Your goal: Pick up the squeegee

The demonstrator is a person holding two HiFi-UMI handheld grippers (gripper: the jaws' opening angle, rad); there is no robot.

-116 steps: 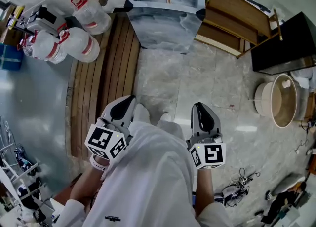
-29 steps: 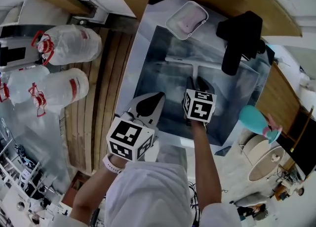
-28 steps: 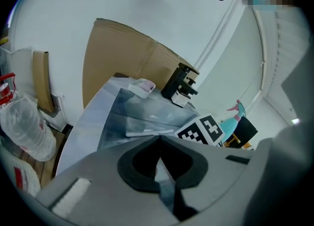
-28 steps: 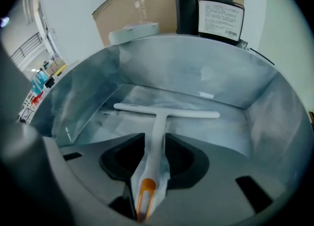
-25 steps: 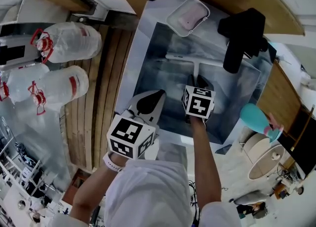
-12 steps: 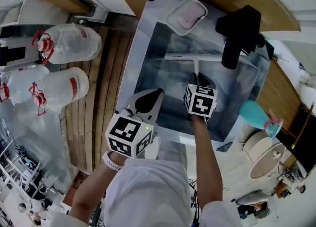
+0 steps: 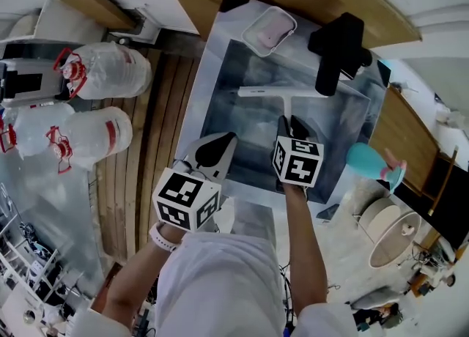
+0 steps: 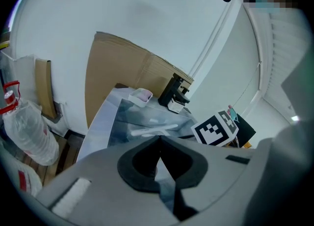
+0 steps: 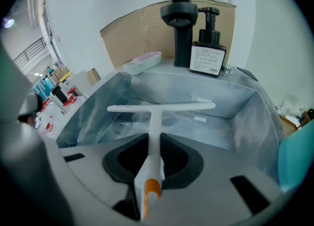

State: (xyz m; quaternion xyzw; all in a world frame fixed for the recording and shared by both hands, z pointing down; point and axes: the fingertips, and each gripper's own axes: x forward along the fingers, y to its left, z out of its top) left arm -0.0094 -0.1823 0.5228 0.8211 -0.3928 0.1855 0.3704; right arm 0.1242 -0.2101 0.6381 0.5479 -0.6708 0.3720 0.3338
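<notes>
The squeegee is white and T-shaped, with an orange band at the handle's end. It hangs over the steel sink, its blade pointing away from me and level. My right gripper is shut on the handle, which runs between the black pads. My left gripper hovers at the sink's near left corner, shut with nothing in it.
A black faucet and a soap dispenser stand on the far rim. A pink soap dish sits at the far left corner. Large water jugs lie left of the wooden slats. A teal object is at the right.
My right gripper closed on the squeegee's handle and rose with it, lifting the blade off the sink bottom. The left gripper rose a little beside the sink.
</notes>
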